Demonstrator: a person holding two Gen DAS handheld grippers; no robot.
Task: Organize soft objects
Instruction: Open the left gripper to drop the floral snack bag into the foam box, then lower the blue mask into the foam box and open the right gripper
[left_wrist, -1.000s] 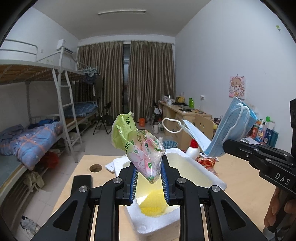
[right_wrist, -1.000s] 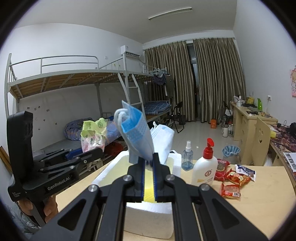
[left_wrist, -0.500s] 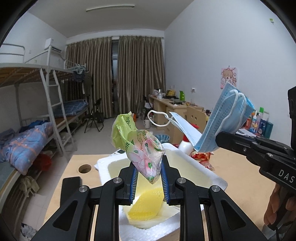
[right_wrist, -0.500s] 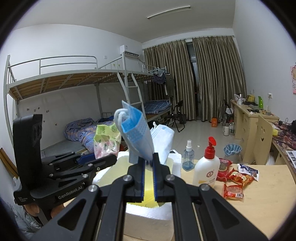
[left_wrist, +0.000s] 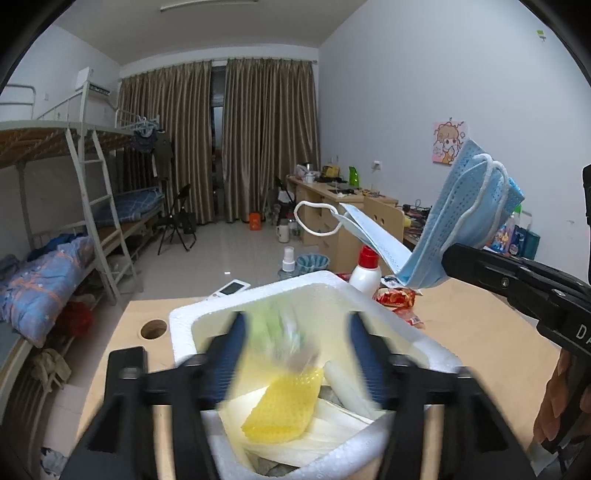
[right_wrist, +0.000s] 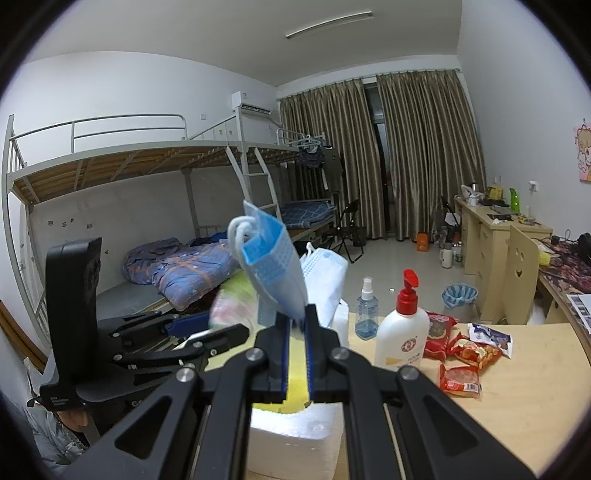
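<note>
Your left claw (left_wrist: 293, 354) gapes, blurred green-pink tissue packet (left_wrist: 288, 332) dropping into the white foam box (left_wrist: 258, 291) at lower centre; next, release the blue face masks (right_wrist: 275, 273) your right claw (right_wrist: 296, 332) pinches.

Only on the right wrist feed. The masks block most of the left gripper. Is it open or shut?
Observer: Open. In the left wrist view the left gripper has its fingers spread wide, and the green-pink pack is a blur between them, over the foam box.
Operator: What's in the box? I only see a yellow strip.
Observer: A yellow sponge lying on white sheets, with a white roll beside it.
Operator: My gripper from that side?
Observer: The right gripper is shut on the blue masks. One mask juts out to the left, its white loop free.
</note>
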